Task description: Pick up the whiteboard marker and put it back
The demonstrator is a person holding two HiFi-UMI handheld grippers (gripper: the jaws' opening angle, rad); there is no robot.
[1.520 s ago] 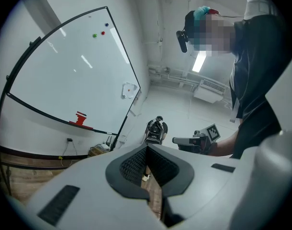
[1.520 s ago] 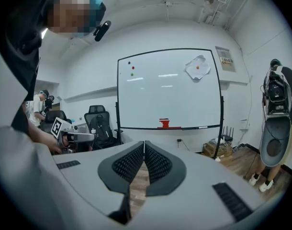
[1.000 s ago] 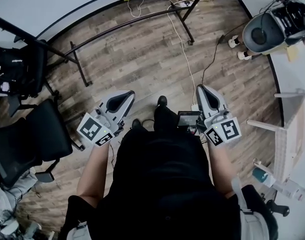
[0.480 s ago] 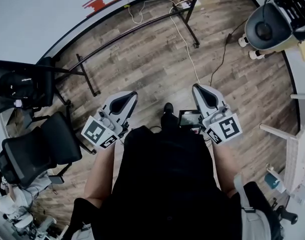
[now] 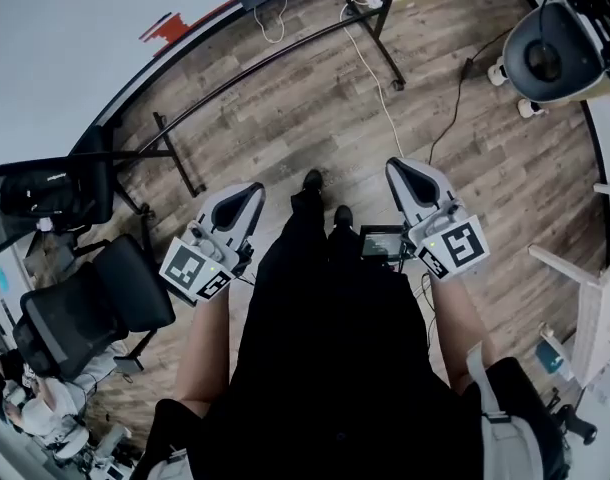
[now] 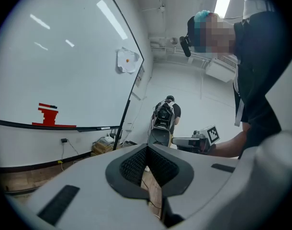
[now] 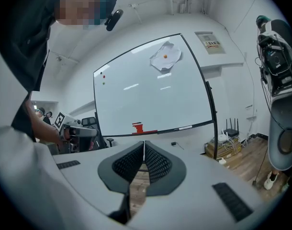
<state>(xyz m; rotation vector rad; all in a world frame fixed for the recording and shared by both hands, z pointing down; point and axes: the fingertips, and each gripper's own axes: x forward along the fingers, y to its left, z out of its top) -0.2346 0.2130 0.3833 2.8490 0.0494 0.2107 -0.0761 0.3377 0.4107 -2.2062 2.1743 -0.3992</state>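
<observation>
The whiteboard [image 5: 75,38] fills the head view's top left. On its tray ledge [image 5: 235,8] sits a stack of red items [image 5: 190,18], also seen as the red items [image 7: 139,127] and the red items [image 6: 49,116]. A slim pale marker-like object [image 7: 185,127] lies further along the ledge, too small to identify with certainty. My left gripper [image 5: 255,190] is held at waist height, shut and holding nothing. My right gripper [image 5: 395,166] is held level with it, also shut and holding nothing. Both point at the board from a distance: left gripper [image 6: 147,147], right gripper [image 7: 144,143].
Black office chairs [image 5: 95,298] stand at the left. The whiteboard stand's legs [image 5: 175,153] and cables [image 5: 370,98] cross the wooden floor ahead. A round grey machine [image 5: 555,53] is at the top right, a white table [image 5: 585,298] at the right. A person with a backpack [image 6: 165,116] stands beyond.
The view has shifted so the whiteboard and its red items show more fully. One foot has stepped forward. Both grippers keep their height and stay shut.
</observation>
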